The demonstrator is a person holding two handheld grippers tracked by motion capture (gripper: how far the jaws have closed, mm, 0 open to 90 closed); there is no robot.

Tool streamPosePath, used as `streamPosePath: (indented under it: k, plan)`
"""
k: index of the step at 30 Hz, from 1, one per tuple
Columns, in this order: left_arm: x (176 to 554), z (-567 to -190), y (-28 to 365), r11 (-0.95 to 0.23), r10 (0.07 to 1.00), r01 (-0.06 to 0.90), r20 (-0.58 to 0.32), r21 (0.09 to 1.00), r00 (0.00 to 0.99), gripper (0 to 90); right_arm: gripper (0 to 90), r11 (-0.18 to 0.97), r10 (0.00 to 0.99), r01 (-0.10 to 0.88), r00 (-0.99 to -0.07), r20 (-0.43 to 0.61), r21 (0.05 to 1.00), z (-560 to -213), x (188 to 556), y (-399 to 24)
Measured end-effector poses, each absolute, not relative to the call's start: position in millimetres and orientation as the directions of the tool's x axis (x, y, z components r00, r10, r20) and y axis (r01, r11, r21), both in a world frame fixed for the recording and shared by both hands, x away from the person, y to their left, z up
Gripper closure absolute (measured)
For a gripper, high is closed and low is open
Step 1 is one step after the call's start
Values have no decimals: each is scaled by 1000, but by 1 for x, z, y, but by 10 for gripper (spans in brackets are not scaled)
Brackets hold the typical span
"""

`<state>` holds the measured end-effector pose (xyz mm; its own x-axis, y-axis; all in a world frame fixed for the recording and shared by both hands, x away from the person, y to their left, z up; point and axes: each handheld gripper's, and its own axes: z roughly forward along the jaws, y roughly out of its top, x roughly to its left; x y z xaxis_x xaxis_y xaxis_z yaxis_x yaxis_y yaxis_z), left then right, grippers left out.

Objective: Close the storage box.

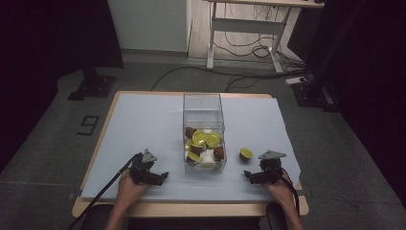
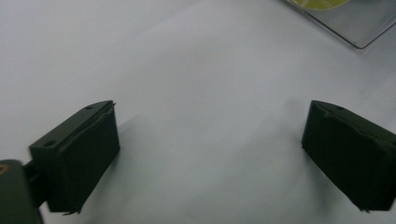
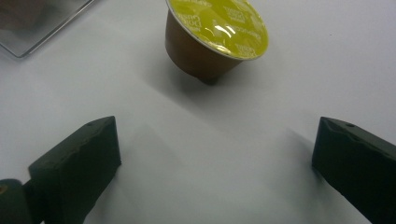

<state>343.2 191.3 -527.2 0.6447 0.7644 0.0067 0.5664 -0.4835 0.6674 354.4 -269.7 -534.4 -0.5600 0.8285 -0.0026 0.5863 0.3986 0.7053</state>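
Tilted brown capsule [image 3: 212, 39], yellow-green lid

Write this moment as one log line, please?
left gripper: open, empty | right gripper: open, facing loose capsule | clear box: holds capsules | mat

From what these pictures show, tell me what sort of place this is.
Probably a lab or recording workspace, not a kitchen: a small covered table on grey floor, loose cables under a height-adjustable desk, and dark stands alongside.
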Motion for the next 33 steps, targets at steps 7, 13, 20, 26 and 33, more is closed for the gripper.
streamPosePath:
  k: [7,13,20,26,33]
  plan:
    - [336,-520,187,-489,752,568,-9,662,659,50,47,403,833,589,-554,-13,700,-531,352,-266]
    - [328,-511,179,-500,709,553,-52,667,703,1,55,399,817,561,-577,-4,725,-519,345,-263]
    - [318,-505,172,-518,690,503,-10,692,723,67,105,400,801,532,-599,-3,746,-512,339,-263]
    - [311,-498,169,-508,677,465,2,725,736,171,167,406,794,519,-607,-10,752,-506,336,-259]
    - [306,-489,167,-477,658,432,-15,765,753,290,226,403,786,522,-618,8,751,-499,332,-255]
